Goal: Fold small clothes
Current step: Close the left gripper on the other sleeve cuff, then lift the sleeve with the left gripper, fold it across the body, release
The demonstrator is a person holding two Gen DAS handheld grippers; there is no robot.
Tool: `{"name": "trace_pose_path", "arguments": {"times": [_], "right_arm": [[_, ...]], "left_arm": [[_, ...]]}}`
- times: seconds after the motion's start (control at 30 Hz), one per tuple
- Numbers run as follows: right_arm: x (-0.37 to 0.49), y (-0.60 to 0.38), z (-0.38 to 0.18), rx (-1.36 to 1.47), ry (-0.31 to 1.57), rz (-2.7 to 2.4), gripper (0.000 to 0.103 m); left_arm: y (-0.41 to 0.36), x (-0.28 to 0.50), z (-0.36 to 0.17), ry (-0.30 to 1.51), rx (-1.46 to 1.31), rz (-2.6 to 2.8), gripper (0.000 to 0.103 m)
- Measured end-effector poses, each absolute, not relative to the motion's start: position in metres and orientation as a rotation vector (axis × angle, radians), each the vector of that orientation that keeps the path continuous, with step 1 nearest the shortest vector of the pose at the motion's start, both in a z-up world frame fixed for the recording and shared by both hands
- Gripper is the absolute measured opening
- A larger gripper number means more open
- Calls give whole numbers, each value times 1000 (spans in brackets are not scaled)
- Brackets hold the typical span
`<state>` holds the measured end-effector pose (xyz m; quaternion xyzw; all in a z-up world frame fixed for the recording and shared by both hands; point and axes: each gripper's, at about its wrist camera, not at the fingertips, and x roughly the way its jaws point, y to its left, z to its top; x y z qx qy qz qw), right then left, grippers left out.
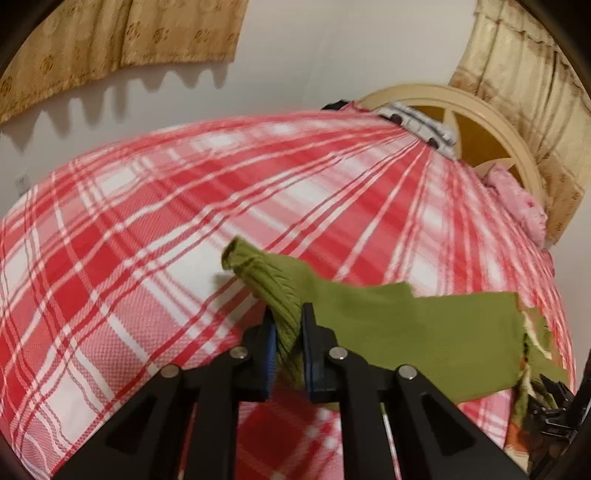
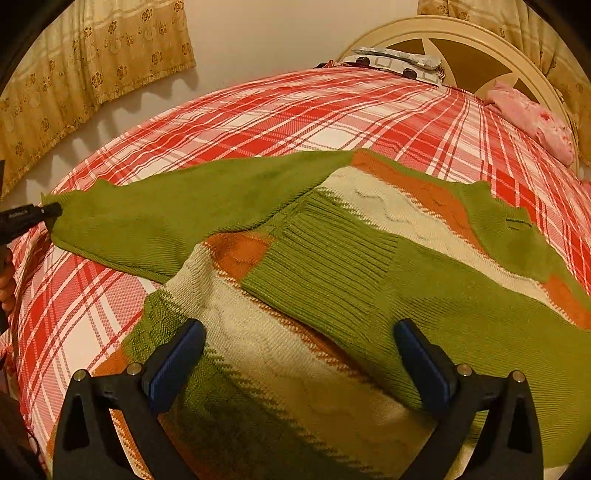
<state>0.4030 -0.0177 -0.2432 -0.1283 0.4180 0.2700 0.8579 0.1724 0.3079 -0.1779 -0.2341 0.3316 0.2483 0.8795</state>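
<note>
Left gripper [image 1: 287,332]: jaws closed on the ribbed cuff [image 1: 258,273] of the sweater's green sleeve [image 2: 166,218], fabric bunched between the pads, cuff end poking out beyond the tips. Right gripper [image 2: 299,354]: jaws wide apart, holding nothing, poised over the sweater body with knit showing between and ahead of them. Sweater [image 2: 332,258], green with cream and orange bands, lies spread on the plaid bedspread [image 2: 258,110]; the held sleeve stretches away to the left of the right jaws, out toward the near-left side of the bed. The other sleeve seems already laid across the chest, just ahead of the right jaws, though that is a reading of the folds. Step in hand, as I judge it: sleeve fold, grasp made, carry not yet done. Next move likely calls for drawing the cuff across over the body, keeping the sleeve flat and untwisted, while the right jaws pin or steady the torso. Open room: broad bare bedspread ahead of both jaws. Pink cloth [image 2: 532,122] and a patterned pillow [image 2: 395,62] sit far ahead by the headboard [image 2: 461,33], well apart from the work. Bed edge appears close below the left jaws; the cuff could droop off it.
</note>
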Motion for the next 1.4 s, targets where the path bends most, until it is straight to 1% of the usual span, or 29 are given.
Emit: {"name": "trace_pose_path", "arguments": {"times": [0.27,0.57,0.87,1.07,1.4], "right_arm": [[403,-29,-228,-200,897,583,102],[383,-77,-183,-44,797,524,102],[360,-114,-168,32,748,491,102],[340,-136,-159,23,734,492,102],[318,-185,-156,102,694,453,102]], "left_arm": [[270,183,-114,579,-390,374,10],[231,216,-65,501,-300,268,10],[186,245,-5,400,-256,157,10],[147,261,21,356,-203,78,10],[90,296,39,337,-175,-38,9]]}}
